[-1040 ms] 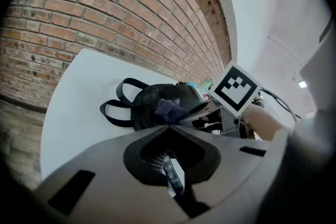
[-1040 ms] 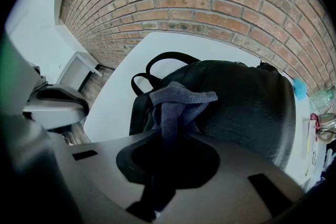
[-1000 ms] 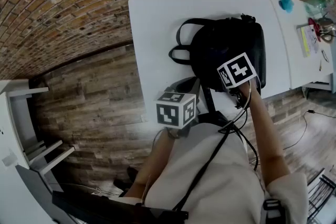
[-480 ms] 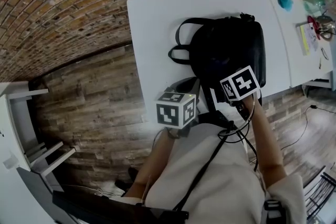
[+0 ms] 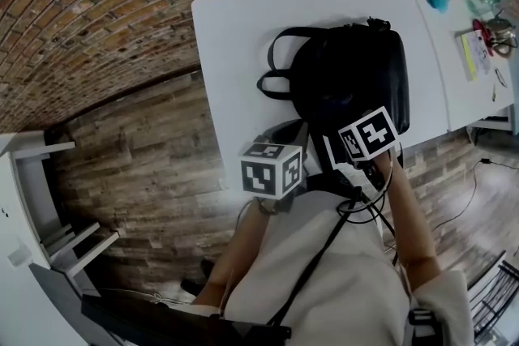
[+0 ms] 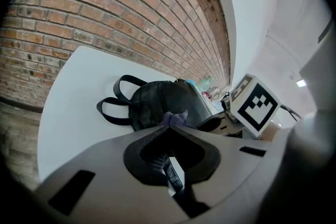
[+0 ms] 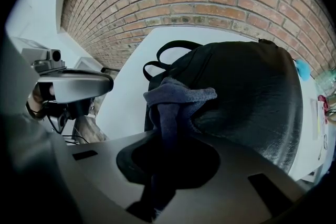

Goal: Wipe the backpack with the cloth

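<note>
One black backpack (image 5: pixel 357 77), smooth, faintly glossy and round-cornered, lies flat by the near edge of the white table (image 5: pixel 243 28). Its long axis runs left to right, with the looped handles pointing at the left edge. The right gripper (image 7: pixel 169 131) is clamped on a soft, nubby blue-grey cloth (image 7: pixel 176 99) bunched against the backpack's near side. The left gripper (image 6: pixel 170 124) is pinched together on a dark ribbed strap (image 6: pixel 169 170).

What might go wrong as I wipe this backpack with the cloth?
The backpack lies near the front edge of the table, so strokes pulled toward you may drag it off. The cloth is bunched in the right claw, so the hard tips might scrape the backpack, or the cloth might slip loose.
</note>
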A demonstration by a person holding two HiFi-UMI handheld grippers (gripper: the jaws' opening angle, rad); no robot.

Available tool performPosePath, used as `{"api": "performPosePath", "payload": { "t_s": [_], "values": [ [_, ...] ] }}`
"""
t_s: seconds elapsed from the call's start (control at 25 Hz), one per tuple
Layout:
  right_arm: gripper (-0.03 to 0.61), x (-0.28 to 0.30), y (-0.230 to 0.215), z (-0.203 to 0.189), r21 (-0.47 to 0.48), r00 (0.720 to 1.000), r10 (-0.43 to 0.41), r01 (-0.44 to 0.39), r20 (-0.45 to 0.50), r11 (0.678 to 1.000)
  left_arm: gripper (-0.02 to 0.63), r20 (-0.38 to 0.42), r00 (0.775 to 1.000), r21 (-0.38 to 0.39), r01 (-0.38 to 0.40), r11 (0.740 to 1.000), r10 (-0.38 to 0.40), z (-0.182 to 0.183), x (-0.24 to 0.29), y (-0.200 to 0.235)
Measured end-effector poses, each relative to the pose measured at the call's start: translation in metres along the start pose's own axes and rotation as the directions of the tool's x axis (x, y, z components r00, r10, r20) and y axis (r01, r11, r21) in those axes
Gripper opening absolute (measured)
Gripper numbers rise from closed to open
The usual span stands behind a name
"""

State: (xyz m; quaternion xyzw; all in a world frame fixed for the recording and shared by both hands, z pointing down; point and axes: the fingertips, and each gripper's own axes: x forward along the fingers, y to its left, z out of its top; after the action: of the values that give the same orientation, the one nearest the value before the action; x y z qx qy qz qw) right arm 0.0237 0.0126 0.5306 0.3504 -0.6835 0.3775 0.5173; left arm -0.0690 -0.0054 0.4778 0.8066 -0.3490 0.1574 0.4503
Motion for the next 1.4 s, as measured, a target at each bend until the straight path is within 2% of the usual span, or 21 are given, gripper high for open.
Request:
{"api": "performPosePath", "payload": {
  "t_s": [0.4,0.56,0.68,0.8,1.0,1.12,1.24,1.4],
  "values": [
    [0.047,-0.009,0.001,0.011,-0.026,0.999,0.038,-0.038,0.001,0.999,0.005,0.01,1.0,-0.006,-0.012,1.0,0.012,0.004,-0.001,0.003],
    [0.047,-0.034,-0.009,0.055,-0.059,0.994,0.035,-0.029,0.105,0.998,0.005,0.016,1.0,-0.002,-0.02,1.0,0.02,0.006,-0.002,0.004],
    [0.048,-0.044,-0.028,0.099,-0.084,0.983,-0.011,0.027,0.186,0.996,0.005,0.017,0.999,0.004,-0.028,1.0,0.028,0.006,-0.001,0.003],
    [0.047,-0.039,-0.042,0.136,-0.1,0.976,-0.041,0.063,0.215,0.993,0.005,0.01,0.999,0.012,-0.033,0.999,0.033,0.005,-0.001,0.001],
    [0.047,-0.008,-0.055,0.175,-0.111,0.972,-0.086,0.112,0.219,0.987,0.005,0.008,0.999,0.019,-0.037,0.999,0.037,0.005,-0.001,-0.001],
    [0.048,0.009,-0.063,0.191,-0.072,0.967,-0.108,0.127,0.23,0.989,0.005,0.01,0.999,0.015,-0.039,0.999,0.039,0.006,0.0,0.0],
    [0.047,0.027,-0.073,0.193,-0.031,0.967,-0.142,0.152,0.211,0.988,0.005,0.011,0.999,0.012,-0.043,0.999,0.043,0.007,0.0,0.001],
    [0.048,0.046,-0.081,0.183,-0.036,0.974,-0.178,0.185,0.142,0.982,0.005,0.013,0.999,0.008,-0.045,0.999,0.045,0.007,0.0,0.001]
  ]
}}
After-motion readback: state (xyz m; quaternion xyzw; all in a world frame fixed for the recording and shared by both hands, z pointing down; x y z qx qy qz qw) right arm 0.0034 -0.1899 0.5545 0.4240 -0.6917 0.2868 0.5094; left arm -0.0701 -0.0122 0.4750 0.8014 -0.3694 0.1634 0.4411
